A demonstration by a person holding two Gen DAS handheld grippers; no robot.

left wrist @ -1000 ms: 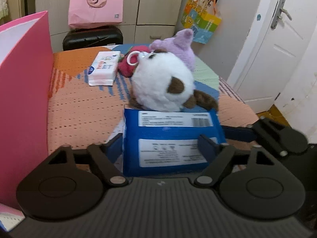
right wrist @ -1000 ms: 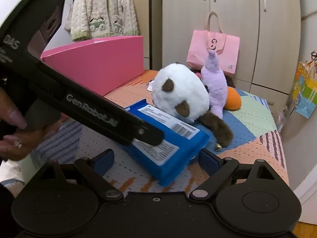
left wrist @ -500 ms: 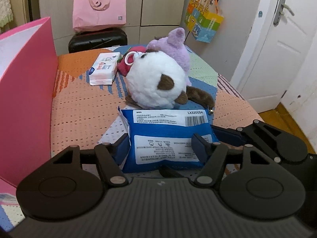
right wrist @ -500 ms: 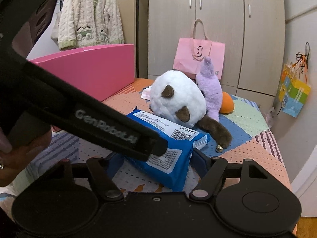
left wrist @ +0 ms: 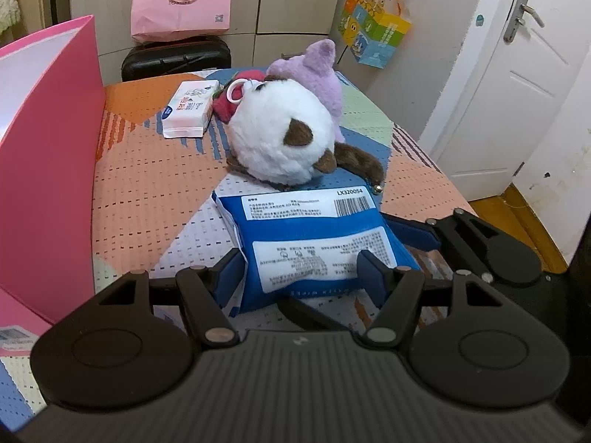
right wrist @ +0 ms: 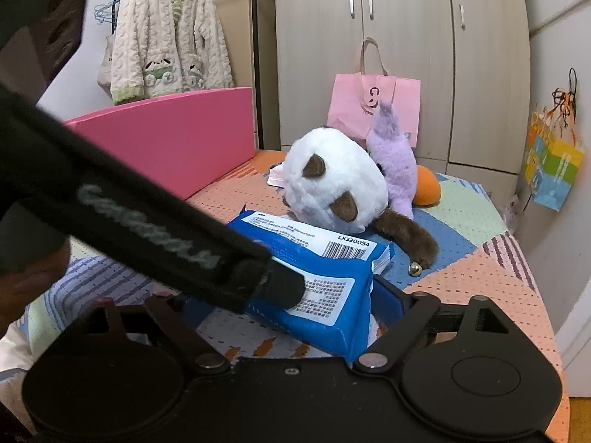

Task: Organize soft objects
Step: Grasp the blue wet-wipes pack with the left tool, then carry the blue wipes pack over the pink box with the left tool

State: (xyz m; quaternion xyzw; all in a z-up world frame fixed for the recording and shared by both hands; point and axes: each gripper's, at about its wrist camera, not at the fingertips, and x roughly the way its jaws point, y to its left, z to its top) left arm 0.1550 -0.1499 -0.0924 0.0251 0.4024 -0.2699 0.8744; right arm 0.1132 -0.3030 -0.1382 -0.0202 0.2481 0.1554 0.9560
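Now | left gripper (left wrist: pixel 301 271) has clamped the blue pack (left wrist: pixel 314 240), lifted off the bed (left wrist: pixel 147 192) | right gripper (right wrist: pixel 280 306) opening, pack between jaws | handover looks under way

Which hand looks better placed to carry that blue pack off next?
Left, probably. The left gripper has its pads pressed on both sides of the blue pack. The right gripper has its jaws opening, with the pack's end between them.
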